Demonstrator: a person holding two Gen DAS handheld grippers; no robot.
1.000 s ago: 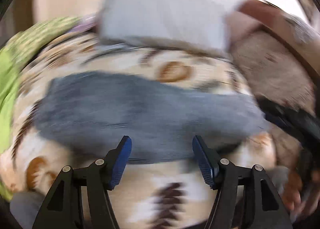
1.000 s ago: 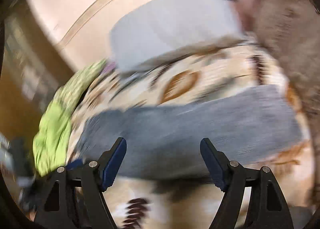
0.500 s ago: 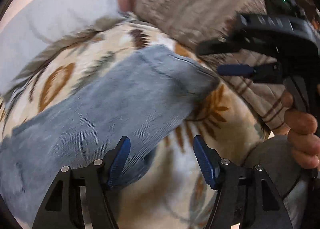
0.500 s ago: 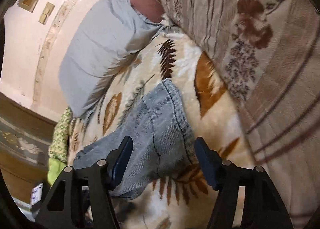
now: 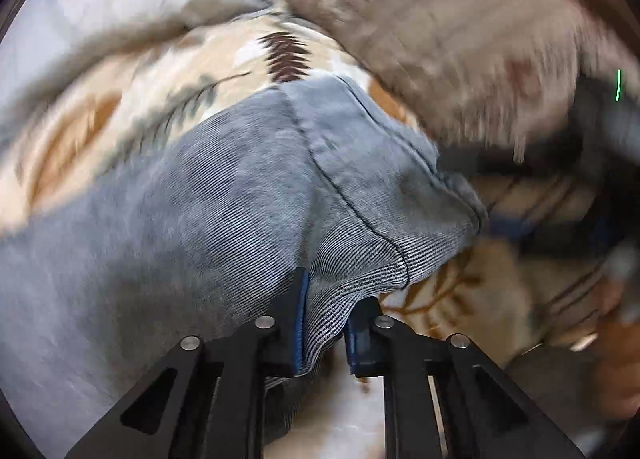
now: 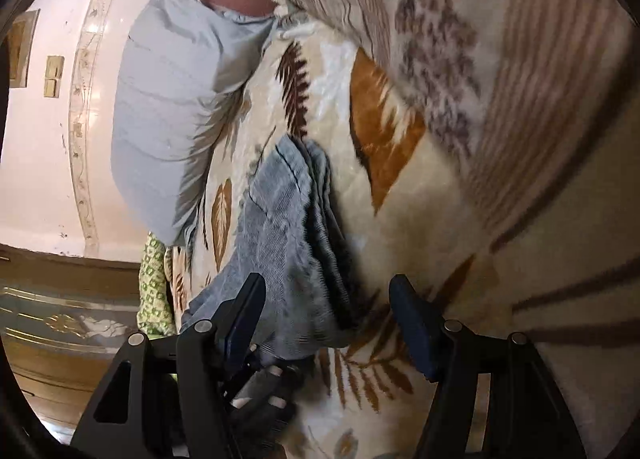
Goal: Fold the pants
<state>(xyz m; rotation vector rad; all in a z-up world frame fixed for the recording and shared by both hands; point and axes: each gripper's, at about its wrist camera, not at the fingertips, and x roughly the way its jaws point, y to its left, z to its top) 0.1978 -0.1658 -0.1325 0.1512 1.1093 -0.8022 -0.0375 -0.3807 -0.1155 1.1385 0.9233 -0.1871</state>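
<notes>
Grey-blue denim pants (image 5: 224,195) lie on a cream blanket (image 5: 132,83) with brown leaf prints. My left gripper (image 5: 325,323) is shut on the near edge of the pants close to their hemmed end (image 5: 400,163). In the right wrist view the pants (image 6: 280,227) run away from me along the blanket (image 6: 384,227). My right gripper (image 6: 326,319) is open, its jaws straddling the near end of the pants without closing on it. The left gripper (image 6: 256,375) shows dark and low under the pants there.
A pale grey pillow (image 6: 172,111) lies at the far end of the bed. A beige striped floral cover (image 6: 500,39) fills the right side. A green patterned cloth (image 6: 154,287) lies at the bed's left edge, by a pink wall (image 6: 40,163).
My left gripper moved onto the pants' edge and closed on it. My right gripper came lower and closer over the pants' end and stayed open.
</notes>
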